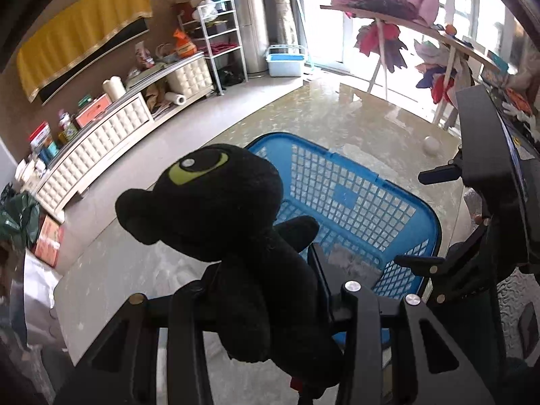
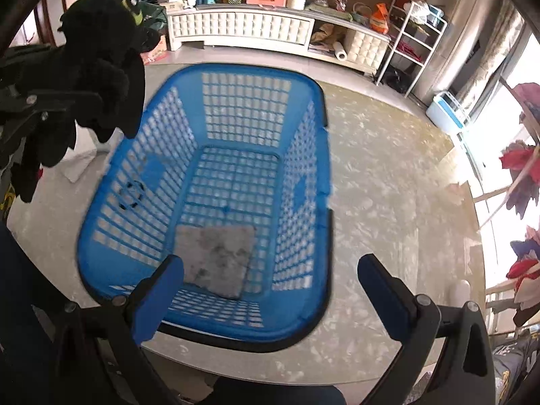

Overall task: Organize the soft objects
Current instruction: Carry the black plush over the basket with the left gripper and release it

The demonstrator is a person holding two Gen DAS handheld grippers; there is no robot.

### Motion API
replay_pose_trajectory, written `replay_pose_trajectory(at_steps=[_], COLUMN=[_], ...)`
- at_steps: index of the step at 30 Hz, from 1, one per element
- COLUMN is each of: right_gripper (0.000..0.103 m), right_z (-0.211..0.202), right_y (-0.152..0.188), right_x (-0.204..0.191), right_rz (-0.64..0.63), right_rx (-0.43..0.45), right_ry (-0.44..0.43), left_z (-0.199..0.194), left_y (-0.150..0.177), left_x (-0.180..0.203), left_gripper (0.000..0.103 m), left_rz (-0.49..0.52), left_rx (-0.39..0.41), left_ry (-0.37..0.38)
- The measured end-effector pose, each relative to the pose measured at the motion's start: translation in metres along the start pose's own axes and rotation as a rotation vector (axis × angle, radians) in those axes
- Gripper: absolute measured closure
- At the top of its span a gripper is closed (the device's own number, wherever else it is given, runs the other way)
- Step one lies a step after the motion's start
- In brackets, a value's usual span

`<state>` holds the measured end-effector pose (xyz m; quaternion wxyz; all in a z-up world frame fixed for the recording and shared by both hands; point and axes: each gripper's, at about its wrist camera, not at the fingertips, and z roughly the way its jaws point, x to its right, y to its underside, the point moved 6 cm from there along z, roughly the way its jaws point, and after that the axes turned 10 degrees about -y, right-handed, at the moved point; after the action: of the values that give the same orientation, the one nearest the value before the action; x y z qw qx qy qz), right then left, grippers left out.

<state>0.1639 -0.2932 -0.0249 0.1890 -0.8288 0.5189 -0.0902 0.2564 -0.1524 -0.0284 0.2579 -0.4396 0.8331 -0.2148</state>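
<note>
A black plush toy (image 1: pixel 233 233) with green eyes is clamped in my left gripper (image 1: pixel 260 300), held in the air beside a blue plastic basket (image 1: pixel 357 199). The right wrist view shows the same toy (image 2: pixel 98 67) at upper left, beside the basket's left rim (image 2: pixel 111 182). A grey folded cloth (image 2: pixel 216 260) lies on the basket floor. My right gripper (image 2: pixel 270 290) is open and empty, its fingers (image 2: pixel 162 290) over the basket's near rim. The right gripper body also shows at the right in the left wrist view (image 1: pixel 486 175).
The basket stands on a pale marbled floor (image 2: pixel 388 182). A white low cabinet (image 2: pixel 243 30) with clutter runs along the far wall. A metal shelf rack (image 2: pixel 411 44) and a light blue bin (image 2: pixel 445 111) stand near the window. A drying rack with clothes (image 1: pixel 398 10) stands to the right.
</note>
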Motion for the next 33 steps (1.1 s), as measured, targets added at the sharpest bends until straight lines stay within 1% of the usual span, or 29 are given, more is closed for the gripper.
replay_pose_trajectory(at_steps=[4,8,15,20,23,26,33], right_gripper=[0.0,0.0,0.0,0.0,0.0,0.0,0.0], right_z=[0.004,0.013,0.018,0.021,0.023,0.023,0.027], right_y=[0.008,0.015,0.017,0.015,0.016,0.017,0.019], right_x=[0.015,0.027,0.039,0.038,0.041,0.041,0.044], right_rz=[0.034,0.083,0.142,0.152,0.156,0.163,0.188], right_rx=[-0.014,-0.025,-0.012,-0.006,-0.004,-0.004,-0.009], right_ry=[0.006,-0.02,-0.045,-0.046,-0.049,-0.055,-0.07], left_z=[0.019,0.036,0.057,0.07,0.079,0.09,0.108], left_y=[-0.013,-0.023,-0.021,-0.025,-0.026,-0.025,-0.019], left_x=[0.01,0.022,0.039,0.05,0.054,0.055,0.059], left_gripper=[0.065,0.065,0.065,0.065,0.065,0.065,0.065], left_rz=[0.023,0.063,0.155,0.225,0.251,0.271,0.349], left_rx=[-0.015,-0.016,-0.029,-0.029,-0.039,-0.061,-0.074], left_ry=[0.017,0.041,0.05,0.063,0.07,0.074,0.067])
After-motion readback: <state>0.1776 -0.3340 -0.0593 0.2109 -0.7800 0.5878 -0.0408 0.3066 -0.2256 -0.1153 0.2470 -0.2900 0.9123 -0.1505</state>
